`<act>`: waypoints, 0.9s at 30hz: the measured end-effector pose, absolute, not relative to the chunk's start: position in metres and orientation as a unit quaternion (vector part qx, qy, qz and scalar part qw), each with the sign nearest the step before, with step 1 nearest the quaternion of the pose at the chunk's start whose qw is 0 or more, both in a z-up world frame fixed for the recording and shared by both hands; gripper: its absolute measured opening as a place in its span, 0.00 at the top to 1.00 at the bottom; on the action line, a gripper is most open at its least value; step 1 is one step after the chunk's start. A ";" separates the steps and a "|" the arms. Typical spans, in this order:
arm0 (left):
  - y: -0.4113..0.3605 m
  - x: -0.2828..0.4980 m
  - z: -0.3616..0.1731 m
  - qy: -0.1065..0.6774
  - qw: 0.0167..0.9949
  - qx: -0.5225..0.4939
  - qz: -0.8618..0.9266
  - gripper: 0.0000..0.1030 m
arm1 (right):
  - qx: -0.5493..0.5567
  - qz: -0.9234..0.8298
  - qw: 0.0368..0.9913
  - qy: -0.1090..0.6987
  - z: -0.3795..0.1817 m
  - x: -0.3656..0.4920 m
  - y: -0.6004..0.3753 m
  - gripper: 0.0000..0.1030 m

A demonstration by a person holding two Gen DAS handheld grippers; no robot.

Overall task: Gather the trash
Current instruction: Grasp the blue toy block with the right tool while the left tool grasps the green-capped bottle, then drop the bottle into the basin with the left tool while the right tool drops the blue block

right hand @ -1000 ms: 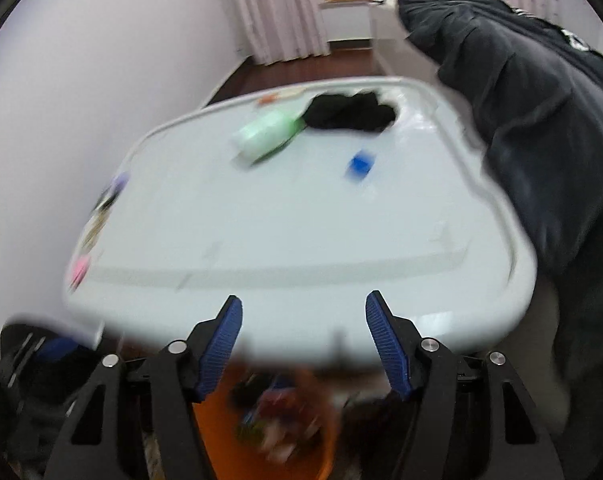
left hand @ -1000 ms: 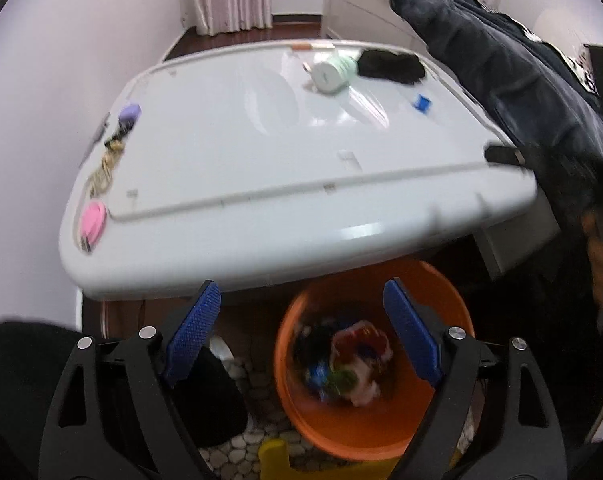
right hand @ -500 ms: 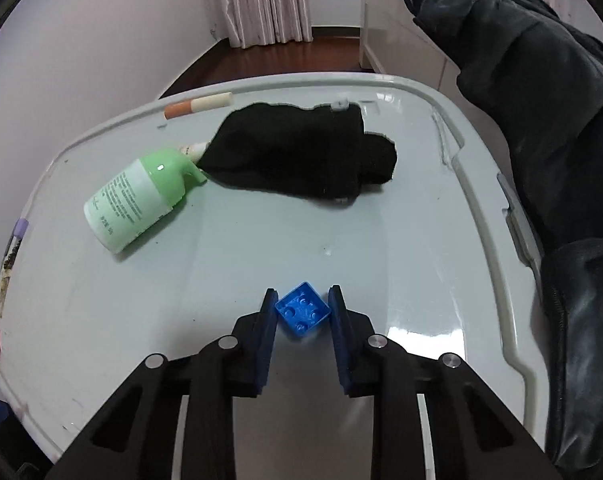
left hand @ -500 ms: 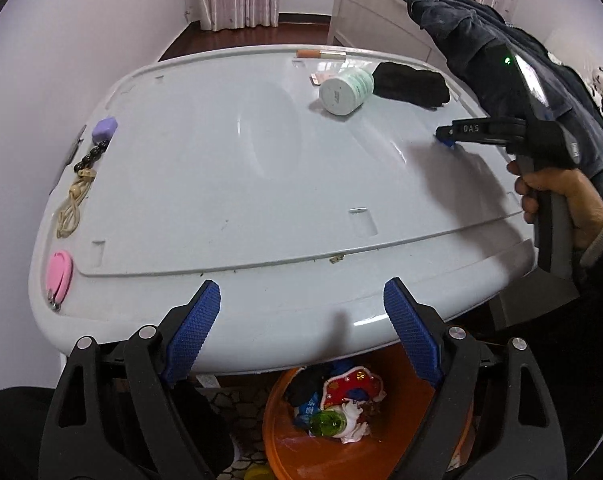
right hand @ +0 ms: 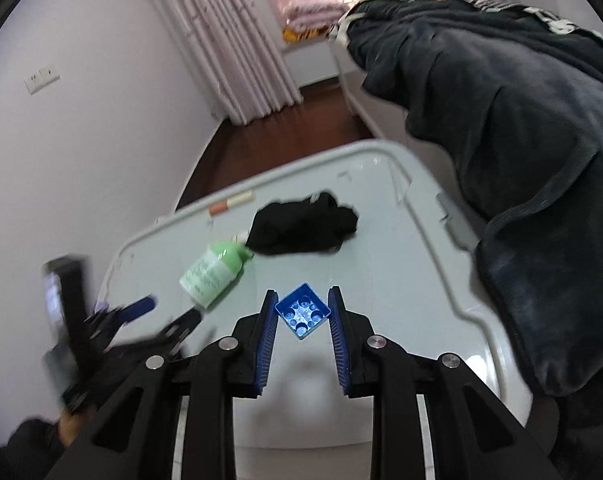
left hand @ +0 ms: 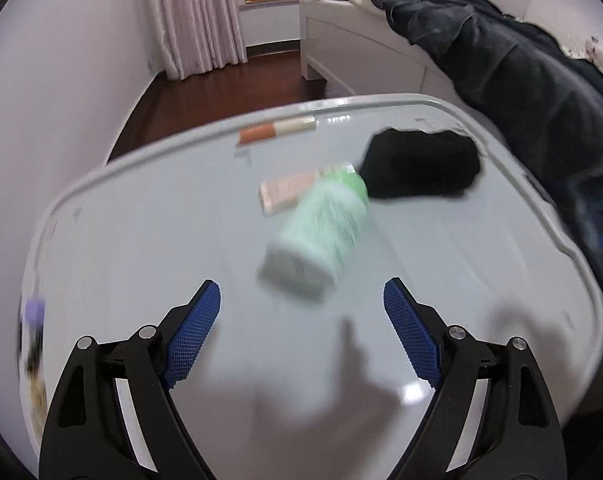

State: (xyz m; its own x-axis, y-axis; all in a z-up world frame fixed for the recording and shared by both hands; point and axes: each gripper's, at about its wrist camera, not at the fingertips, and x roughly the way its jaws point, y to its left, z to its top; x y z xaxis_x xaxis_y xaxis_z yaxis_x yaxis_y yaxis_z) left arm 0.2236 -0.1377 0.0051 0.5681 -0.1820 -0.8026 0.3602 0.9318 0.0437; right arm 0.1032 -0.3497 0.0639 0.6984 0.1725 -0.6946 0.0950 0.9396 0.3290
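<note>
Centrally, low in the right wrist view, the right gripper [right hand: 302,316] pinches a blue brick [right hand: 303,314] above the tabletop [right hand: 389,280]. Meanwhile the left gripper [left hand: 301,312] gapes empty before a blurred, seemingly green bottle [left hand: 321,236].

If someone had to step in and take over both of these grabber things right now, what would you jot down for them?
Right gripper: jaws shut on the blue toy brick, held clear above the white table.
Left gripper: jaws open, empty, pointing at the green bottle.
On the table: the green bottle lying on its side, touching the black cloth; a pink-white tube behind the bottle; a cigarette-like stick by the far rim.
Done: brick picked up.
Left: drop the brick in a bin (none in view now), then probably take the bottle and the other bits.
</note>
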 end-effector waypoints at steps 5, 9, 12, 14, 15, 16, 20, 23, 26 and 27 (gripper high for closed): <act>-0.156 0.268 -0.018 0.461 0.857 0.133 -0.189 0.27 | 0.180 0.036 0.907 0.379 0.069 0.107 -0.352 0.75; -0.174 0.258 -0.025 0.424 0.858 0.214 -0.197 0.54 | 0.172 0.048 0.906 0.384 0.071 0.113 -0.339 0.75; -0.162 0.248 -0.022 0.433 0.863 0.174 -0.191 0.54 | 0.157 0.057 0.906 0.388 0.072 0.116 -0.324 0.75; -0.149 0.236 -0.014 0.433 0.869 0.146 -0.187 0.54 | 0.149 0.060 0.908 0.388 0.073 0.115 -0.315 0.75; -0.140 0.226 -0.008 0.436 0.871 0.130 -0.186 0.54 | 0.148 0.062 0.907 0.388 0.073 0.115 -0.312 0.75; -0.130 0.211 0.000 0.440 0.872 0.113 -0.183 0.54 | 0.147 0.063 0.907 0.389 0.074 0.115 -0.310 0.75; -0.092 0.133 0.037 0.443 0.877 0.087 -0.166 0.54 | 0.134 0.073 0.906 0.394 0.073 0.108 -0.297 0.75; -0.071 0.072 0.057 0.437 0.879 0.086 -0.170 0.54 | 0.128 0.091 0.903 0.400 0.075 0.080 -0.284 0.75; -0.048 0.011 0.058 0.452 0.869 0.069 -0.190 0.54 | 0.141 0.120 0.896 0.405 0.077 0.034 -0.273 0.75; -0.044 -0.001 0.055 0.459 0.865 0.065 -0.190 0.54 | 0.147 0.137 0.888 0.413 0.075 0.008 -0.267 0.75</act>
